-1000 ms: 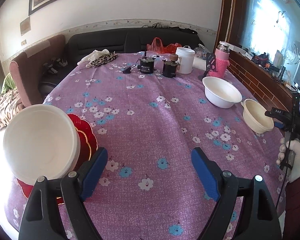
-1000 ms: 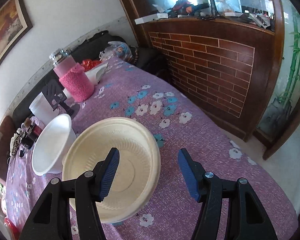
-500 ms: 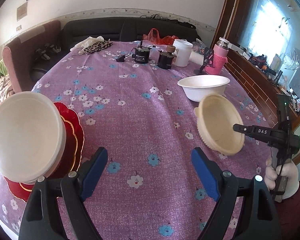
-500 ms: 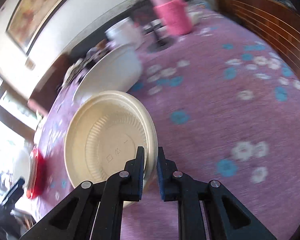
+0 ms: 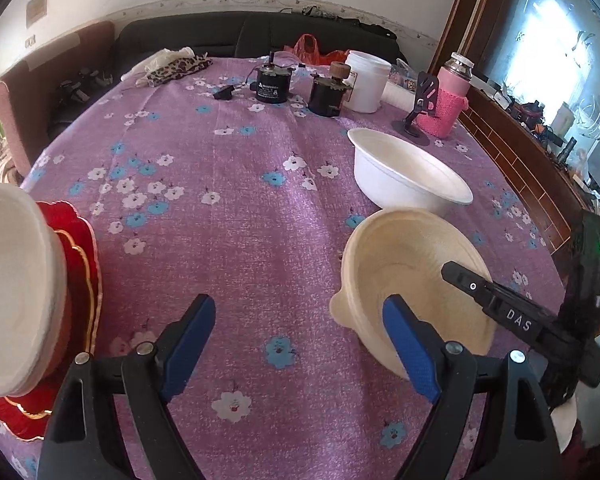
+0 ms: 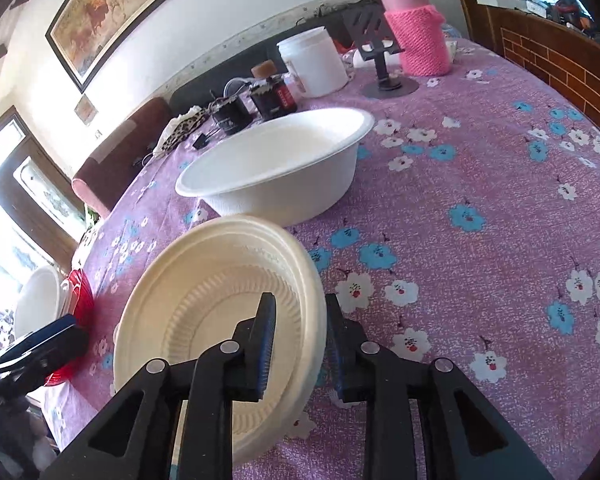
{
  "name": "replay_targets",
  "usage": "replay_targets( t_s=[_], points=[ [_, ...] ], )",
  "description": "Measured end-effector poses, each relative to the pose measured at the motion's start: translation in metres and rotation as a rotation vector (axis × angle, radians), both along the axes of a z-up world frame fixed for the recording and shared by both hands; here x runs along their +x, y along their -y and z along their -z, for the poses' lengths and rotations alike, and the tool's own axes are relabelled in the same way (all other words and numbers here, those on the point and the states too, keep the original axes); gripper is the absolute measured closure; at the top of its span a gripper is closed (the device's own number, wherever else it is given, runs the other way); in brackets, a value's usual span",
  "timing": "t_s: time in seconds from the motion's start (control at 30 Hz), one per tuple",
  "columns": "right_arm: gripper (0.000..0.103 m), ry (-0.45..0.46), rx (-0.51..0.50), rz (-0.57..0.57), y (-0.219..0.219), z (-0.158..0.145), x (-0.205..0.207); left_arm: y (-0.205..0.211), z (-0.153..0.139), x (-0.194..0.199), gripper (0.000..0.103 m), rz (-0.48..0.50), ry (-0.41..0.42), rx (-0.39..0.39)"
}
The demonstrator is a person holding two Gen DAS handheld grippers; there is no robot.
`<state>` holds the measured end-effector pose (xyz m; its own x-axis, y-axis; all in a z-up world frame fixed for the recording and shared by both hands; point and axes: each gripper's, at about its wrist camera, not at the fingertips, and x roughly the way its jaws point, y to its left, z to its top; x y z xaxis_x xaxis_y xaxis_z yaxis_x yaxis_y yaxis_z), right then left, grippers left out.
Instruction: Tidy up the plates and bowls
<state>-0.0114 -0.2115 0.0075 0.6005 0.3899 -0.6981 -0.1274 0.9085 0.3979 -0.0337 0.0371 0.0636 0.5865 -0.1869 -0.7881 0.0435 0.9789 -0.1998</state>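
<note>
My right claw (image 6: 298, 338) has the cream bowl (image 6: 220, 320) by its near rim, one pad inside the wall and one outside. Its jaws are opening a little, yet the rim sits between them and the bowl hangs tilted above the tabletop (image 6: 480, 208), its hollow turned toward my left side. From the left view the same cream bowl (image 5: 412, 280) shows in front of my right claw (image 5: 472, 288), partly behind one blue finger (image 5: 410, 346) of my left claw.

My left claw (image 5: 298, 346) is spread wide and holds nothing; only flowered purple cloth lies between its pads.

The white bowl (image 6: 276, 164) stands upright on the cloth just beyond the cream one, apart from it. At the left edge of the tabletop a second white bowl (image 5: 16, 288) sits on a stack of red plates (image 5: 80, 264) with gilt scalloped rims; in the right view that stack (image 6: 78, 292) lies well to the left, behind the blurred tip of my left claw.

Toward the far end stand a white tub (image 5: 366, 80), two dark jars (image 5: 272, 86), a pink-sleeved flask (image 5: 446, 100) and a black phone stand (image 5: 418, 110).
</note>
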Motion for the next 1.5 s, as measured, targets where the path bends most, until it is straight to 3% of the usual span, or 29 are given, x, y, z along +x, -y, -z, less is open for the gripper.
replay_targets(
  t_s=[0.1,0.23,0.3,0.37,0.4,0.5,0.67,1.03,1.3,1.5],
  points=[
    [0.078,0.013,-0.023,0.017,-0.001,-0.004,0.003,0.01,0.009,0.011,0.018,0.009,-0.022,-0.029],
    [0.078,0.015,-0.037,0.011,-0.003,-0.005,0.006,0.027,0.014,0.017,0.022,0.036,-0.018,0.003],
    [0.078,0.02,-0.054,0.005,-0.006,-0.006,0.004,0.034,0.016,0.019,0.032,0.057,-0.012,0.019],
    [0.078,0.025,-0.07,-0.004,-0.009,-0.006,0.002,0.041,0.018,0.022,0.06,0.079,-0.01,0.05],
    [0.078,0.027,-0.076,-0.01,-0.011,-0.006,0.001,0.044,0.021,0.025,0.068,0.087,-0.018,0.059],
    [0.076,0.031,-0.11,-0.008,-0.015,-0.005,-0.002,0.044,0.028,0.03,0.081,0.085,-0.035,0.058],
    [0.086,0.028,-0.129,-0.002,-0.016,-0.003,-0.002,0.038,0.023,0.028,0.082,0.079,-0.022,0.033],
    [0.086,0.073,-0.093,-0.027,-0.037,-0.02,-0.025,0.009,-0.016,-0.013,0.083,0.031,0.083,0.014],
    [0.086,0.159,-0.097,-0.096,-0.088,-0.066,-0.035,-0.048,-0.046,-0.047,0.082,-0.083,0.167,-0.004],
    [0.086,0.235,-0.105,-0.198,-0.159,-0.102,-0.037,-0.115,-0.069,-0.07,0.082,-0.222,0.22,-0.012]
  ],
)
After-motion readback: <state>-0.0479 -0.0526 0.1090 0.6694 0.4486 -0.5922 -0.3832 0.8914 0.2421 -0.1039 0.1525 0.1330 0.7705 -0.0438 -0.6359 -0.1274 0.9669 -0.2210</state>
